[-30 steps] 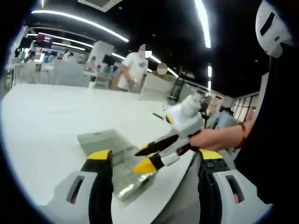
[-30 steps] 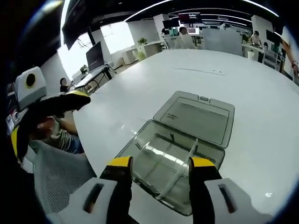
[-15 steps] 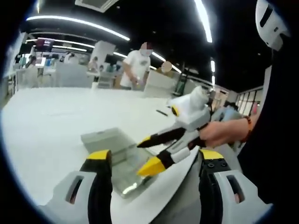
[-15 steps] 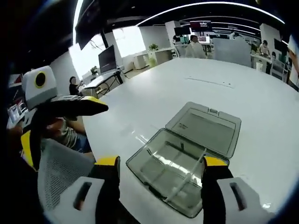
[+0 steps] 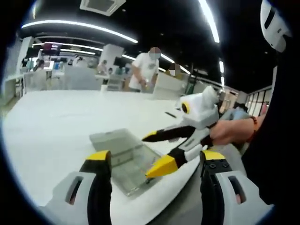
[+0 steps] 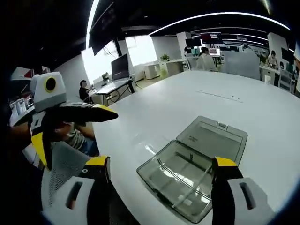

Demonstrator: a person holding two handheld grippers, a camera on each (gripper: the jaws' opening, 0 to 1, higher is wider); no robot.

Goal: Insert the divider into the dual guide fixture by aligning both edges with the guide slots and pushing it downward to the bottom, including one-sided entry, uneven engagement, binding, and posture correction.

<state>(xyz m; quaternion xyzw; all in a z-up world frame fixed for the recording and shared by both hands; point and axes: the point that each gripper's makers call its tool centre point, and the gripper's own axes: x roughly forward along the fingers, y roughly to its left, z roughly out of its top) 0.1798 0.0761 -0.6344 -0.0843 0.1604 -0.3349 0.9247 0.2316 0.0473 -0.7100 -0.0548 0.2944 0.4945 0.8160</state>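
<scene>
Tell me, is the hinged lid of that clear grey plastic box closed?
No, the lid lies flat open on the white table behind the clear grey plastic box.

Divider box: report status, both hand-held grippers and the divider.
Both hand-held grippers open, empty: left, right, above the table. Clear box open, lid flat. Divider standing inside; seating unclear. Nothing in the way.

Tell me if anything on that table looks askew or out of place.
The clear divider lies slanted inside the open box rather than upright across it. The box sits near the table edge, lid flat open. Nothing looks spilled or damaged.
</scene>
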